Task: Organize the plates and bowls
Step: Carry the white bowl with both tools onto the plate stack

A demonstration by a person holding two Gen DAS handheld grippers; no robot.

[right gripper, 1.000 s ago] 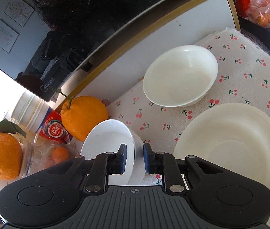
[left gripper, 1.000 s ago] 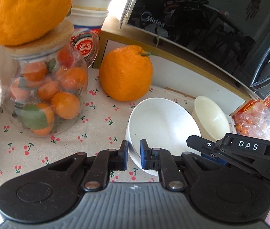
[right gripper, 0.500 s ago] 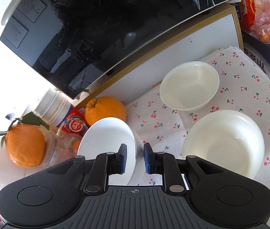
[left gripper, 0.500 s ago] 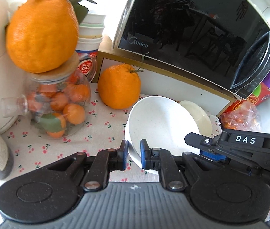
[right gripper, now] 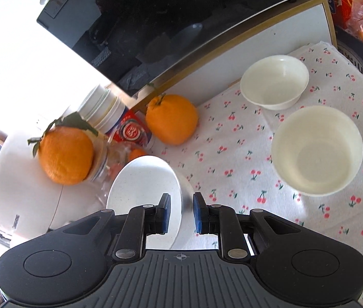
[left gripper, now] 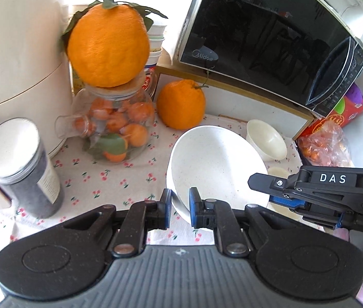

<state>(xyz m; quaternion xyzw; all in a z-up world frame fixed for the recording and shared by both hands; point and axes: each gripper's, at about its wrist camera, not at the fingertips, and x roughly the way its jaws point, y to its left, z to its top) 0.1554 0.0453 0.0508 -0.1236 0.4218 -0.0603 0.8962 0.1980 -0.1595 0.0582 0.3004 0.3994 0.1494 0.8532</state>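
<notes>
Both hand-held grippers pinch the rim of one white plate, holding it tilted above the worktop, which is covered by a cherry-print cloth. Left hand-held gripper: its blue pads are nearly together on the near edge of the plate, one pad on each face. Right hand-held gripper: it is likewise clamped on the plate's rim, the plate standing almost on edge between the pads. In the left wrist view the right hand-held gripper reaches in from the right side and meets the plate's far-right edge.

Ahead and to the right of the right hand-held gripper sit two cream bowls on the cloth — a larger bowl nearer, and a small bowl beyond it, close to the wooden stand under the microwave. The bowls stand just beside each other, not touching as far as can be told.

Ahead and left of the left hand-held gripper stands a glass jar of small oranges with a big leafy orange on its lid. A second orange lies on the cloth straight ahead, beyond the plate. A grey-lidded canister stands far left, and a bag of fruit lies off to the right.
</notes>
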